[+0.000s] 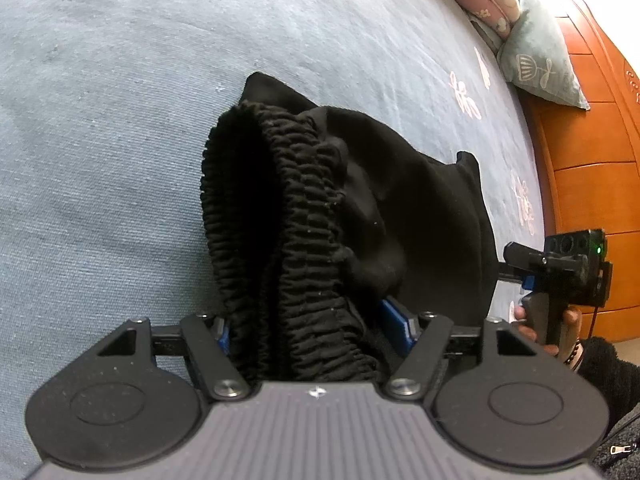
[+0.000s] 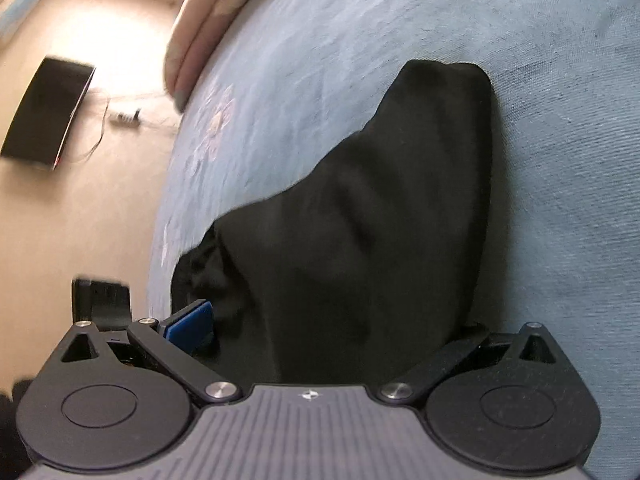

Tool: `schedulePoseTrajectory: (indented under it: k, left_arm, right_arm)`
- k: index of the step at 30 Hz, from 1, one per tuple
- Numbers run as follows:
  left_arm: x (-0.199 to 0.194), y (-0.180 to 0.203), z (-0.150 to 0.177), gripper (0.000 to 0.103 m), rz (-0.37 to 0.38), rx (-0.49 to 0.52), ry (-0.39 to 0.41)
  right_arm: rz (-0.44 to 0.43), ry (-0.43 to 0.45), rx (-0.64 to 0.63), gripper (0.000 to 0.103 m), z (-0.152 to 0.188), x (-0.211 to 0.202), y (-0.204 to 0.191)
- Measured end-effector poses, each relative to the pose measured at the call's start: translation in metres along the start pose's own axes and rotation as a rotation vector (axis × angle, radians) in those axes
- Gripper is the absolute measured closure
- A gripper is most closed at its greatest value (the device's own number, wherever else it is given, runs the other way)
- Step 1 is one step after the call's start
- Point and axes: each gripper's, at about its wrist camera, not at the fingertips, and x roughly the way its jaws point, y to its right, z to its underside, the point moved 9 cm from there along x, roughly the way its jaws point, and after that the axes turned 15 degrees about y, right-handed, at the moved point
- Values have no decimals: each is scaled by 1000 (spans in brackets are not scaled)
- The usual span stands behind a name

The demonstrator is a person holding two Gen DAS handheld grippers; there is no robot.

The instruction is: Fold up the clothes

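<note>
Bunching between the blue pads of the left gripper (image 1: 316,332) is the ribbed, elasticated waistband (image 1: 288,240) of a black garment (image 1: 400,208), whose smooth matte cloth trails onto the blue woven bedspread (image 1: 120,100). Soft dark folds of that garment fill the right gripper (image 2: 332,336), its jaws wide around the cloth. A pale embroidered cushion (image 1: 536,64) leans against orange wooden drawers (image 1: 592,160).

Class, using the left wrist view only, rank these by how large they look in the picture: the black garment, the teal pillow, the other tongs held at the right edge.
1. black garment, though nearness to the camera inflates it
2. other tongs and teal pillow: too alike to rank
</note>
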Motion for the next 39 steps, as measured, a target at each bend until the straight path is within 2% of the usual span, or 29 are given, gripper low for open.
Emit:
schedulePoseTrajectory:
  k: [4,6,10,14,18,25,27,29,30,31,33,35,37,39]
  left_arm:
    - [3,4,0,29,-5,7,-12]
    - [6,7,1,25,-4,9,-17]
    - [8,12,2,15,4,2,-11]
    - [10,15,3,15,13,-9,0]
    - [9,8,0,15,47,-115,19]
    - [8,-5,-6,16,105,-300,52]
    - [7,-8,-6,25,106,-317,61]
    - [6,-10,-4,39,72,-301,62]
    - [5,-11,-4,52,50,-289,61]
    - [6,-11,-4,56,38,-280,60]
    - [7,-10,-3,56,15,-262,58]
    - [7,-8,-4,56,-5,-244,57]
    - [8,-7,-5,56,-20,-224,57]
    - [9,-5,-6,56,-36,-204,58]
  right_arm:
    - [-27,67,57,0,1,-5,5]
    - [-45,69,82,0,1,-6,9]
    - [-44,56,41,0,2,-5,7]
    - [-58,72,14,0,5,-7,6]
    - [-64,47,-9,0,6,-7,6]
    - [-119,-44,-49,0,7,-15,8]
    - [-133,-64,-62,1,9,-19,8]
    - [-133,-78,-63,6,9,-20,10]
    - [-130,-83,-62,9,8,-20,11]
    - [-125,-89,-57,13,7,-21,13]
    - [-102,-99,-42,24,4,-19,17]
    - [-65,-108,-28,42,2,-20,23]
    - [-31,-114,-37,52,0,-16,22]
    - [5,-117,-80,54,2,-13,17]
